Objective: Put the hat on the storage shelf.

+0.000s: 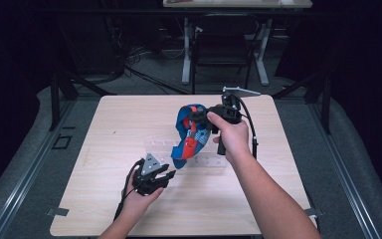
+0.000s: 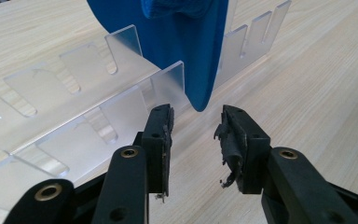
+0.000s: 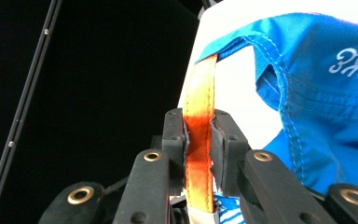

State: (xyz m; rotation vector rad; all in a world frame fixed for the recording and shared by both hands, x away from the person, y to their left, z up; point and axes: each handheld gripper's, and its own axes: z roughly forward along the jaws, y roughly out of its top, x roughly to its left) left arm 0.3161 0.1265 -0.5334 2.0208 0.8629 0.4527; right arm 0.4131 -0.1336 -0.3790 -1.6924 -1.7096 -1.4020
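A: What's closest to us?

B: The left gripper [image 1: 154,178], low over the wooden table [image 1: 258,209]. Its jaws are spread apart w/ nothing btw them. The tip of the cap's blue brim [image 2: 200,70] hangs just in front, not touching the pads.

A: And next?

B: A clear plastic rack [image 2: 121,93] w/ slots, lying on the table. The brim dips down right at it, maybe into a slot, can't tell for sure.

A: Where's the cap?

B: The blue cap [image 1: 189,137] is up in the air over the rack. The right gripper [image 1: 204,119] holds it from above. Its jaws pinch tight on the orange strap [image 3: 199,140] at the back of the cap.

A: What could go wrong?

B: I think the strap is thin & slippy, so the cap could slide out and drop. It hangs from one spot, so it may swing & miss the slot. If the brim pushes the rack sideways, the light rack could skid, b/c nothing holds it now.

A: And far off?

B: A dark chair [image 1: 221,50] and table legs on the floor.
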